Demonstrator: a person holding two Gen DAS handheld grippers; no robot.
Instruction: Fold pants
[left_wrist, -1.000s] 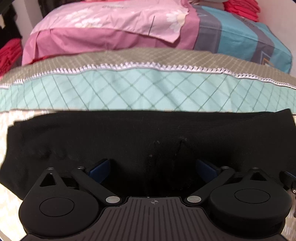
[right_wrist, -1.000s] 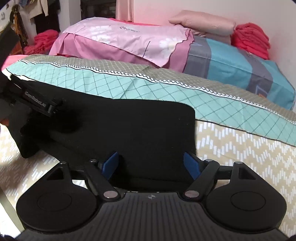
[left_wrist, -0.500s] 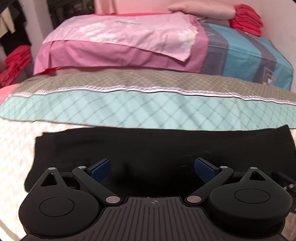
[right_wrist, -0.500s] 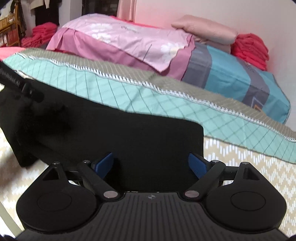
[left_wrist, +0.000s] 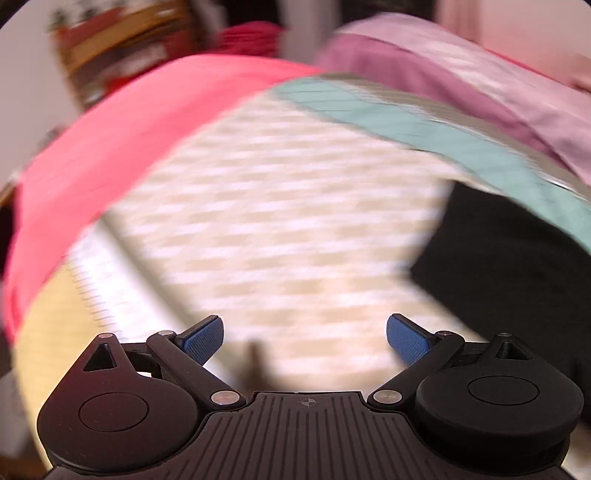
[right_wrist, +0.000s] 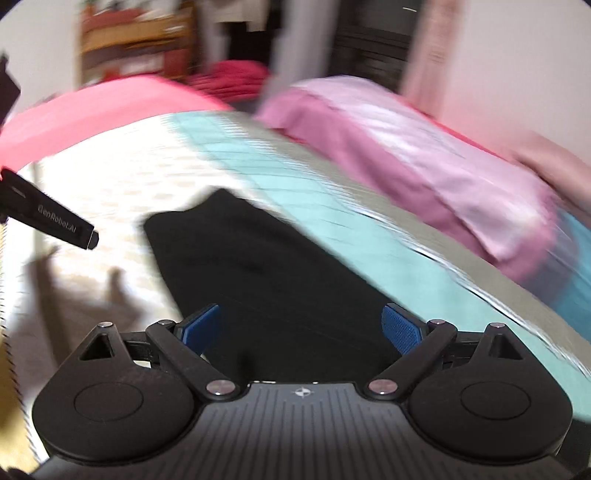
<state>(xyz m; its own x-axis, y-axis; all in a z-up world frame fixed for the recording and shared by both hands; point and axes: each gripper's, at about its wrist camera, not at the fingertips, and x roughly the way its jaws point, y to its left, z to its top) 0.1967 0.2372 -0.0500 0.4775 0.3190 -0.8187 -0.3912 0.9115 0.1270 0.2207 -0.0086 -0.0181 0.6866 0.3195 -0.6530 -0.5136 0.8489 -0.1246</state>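
The black pants (right_wrist: 266, 273) lie flat on the patterned bedspread, folded into a long strip. In the left wrist view they show only at the right edge (left_wrist: 509, 258). My left gripper (left_wrist: 304, 338) is open and empty over bare beige bedspread, left of the pants. My right gripper (right_wrist: 301, 326) is open and empty, hovering over the near part of the pants. The left gripper's black body (right_wrist: 48, 218) shows at the left of the right wrist view. Both views are motion-blurred.
A teal quilted band (right_wrist: 332, 206) runs behind the pants. A pink-purple pillow (right_wrist: 424, 155) lies beyond it. A bright pink sheet (left_wrist: 129, 129) covers the left side. A wooden shelf (right_wrist: 136, 40) and red clothes (right_wrist: 232, 77) stand in the background.
Both grippers have swung to the left and pulled back. The left gripper has left the pants and now faces bare bedspread. The pants stay flat.
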